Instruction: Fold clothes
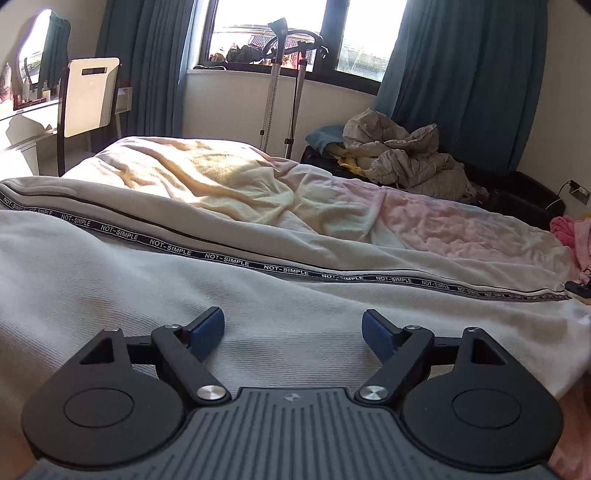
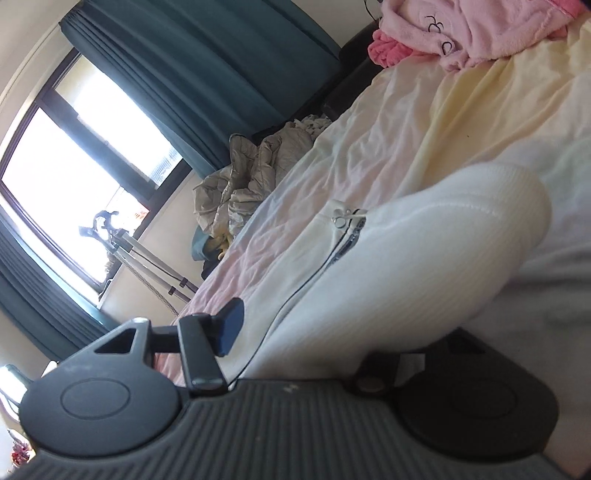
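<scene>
Now, white ribbed zip-up jacket with black lettered tape (image 1: 207,295) spread across the bed's near edge, left claw (image 1: 293,330) open, empty above it, right claw (image 2: 314,332) astride a raised jacket fold, grip unclear.

Bedroom, bright daylight through a dark-framed window (image 1: 280,33) flanked by teal curtains (image 1: 461,81), pale walls (image 1: 236,99), a cream chair (image 1: 92,96) at a white dressing table with mirror (image 1: 33,48), bed (image 1: 229,177) under rumpled cream-and-pink bedding.
</scene>
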Demonstrator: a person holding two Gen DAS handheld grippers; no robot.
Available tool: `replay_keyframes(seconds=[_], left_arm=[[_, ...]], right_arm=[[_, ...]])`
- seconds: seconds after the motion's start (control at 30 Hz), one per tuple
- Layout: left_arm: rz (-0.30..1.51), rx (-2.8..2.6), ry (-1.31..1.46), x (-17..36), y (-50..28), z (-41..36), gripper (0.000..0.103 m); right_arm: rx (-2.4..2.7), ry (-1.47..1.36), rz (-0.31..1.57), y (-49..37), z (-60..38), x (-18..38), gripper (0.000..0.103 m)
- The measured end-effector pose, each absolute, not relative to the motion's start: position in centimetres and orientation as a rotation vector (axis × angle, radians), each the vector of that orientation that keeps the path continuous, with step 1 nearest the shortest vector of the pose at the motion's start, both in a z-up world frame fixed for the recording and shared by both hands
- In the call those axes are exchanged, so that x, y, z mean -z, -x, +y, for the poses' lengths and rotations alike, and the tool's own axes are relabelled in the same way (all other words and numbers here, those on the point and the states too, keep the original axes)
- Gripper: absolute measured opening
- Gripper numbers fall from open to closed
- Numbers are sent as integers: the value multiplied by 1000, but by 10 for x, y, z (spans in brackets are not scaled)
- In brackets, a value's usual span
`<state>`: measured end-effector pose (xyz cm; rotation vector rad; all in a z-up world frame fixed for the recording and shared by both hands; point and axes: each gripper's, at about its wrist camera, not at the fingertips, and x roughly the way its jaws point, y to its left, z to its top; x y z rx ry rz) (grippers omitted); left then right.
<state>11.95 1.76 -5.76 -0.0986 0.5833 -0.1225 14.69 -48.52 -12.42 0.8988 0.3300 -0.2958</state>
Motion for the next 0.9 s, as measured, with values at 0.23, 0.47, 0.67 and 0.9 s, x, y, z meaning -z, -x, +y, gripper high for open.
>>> replay_keyframes(seconds=[0.23,0.47,0.67,0.9], left_arm=[[592,116,47,62,-118,10,85],[606,117,33,65,-118,9,85],[612,113,0,70,-118,5,86],[620,118,-23,76,-121,3,88]], right_arm=[[392,-1061,356,-142,-486,140,50],[382,-1045,371,-146,-483,137,13],[359,-952,288,-141,-472,100,9],[423,-962,379,-143,-476,119,10]])
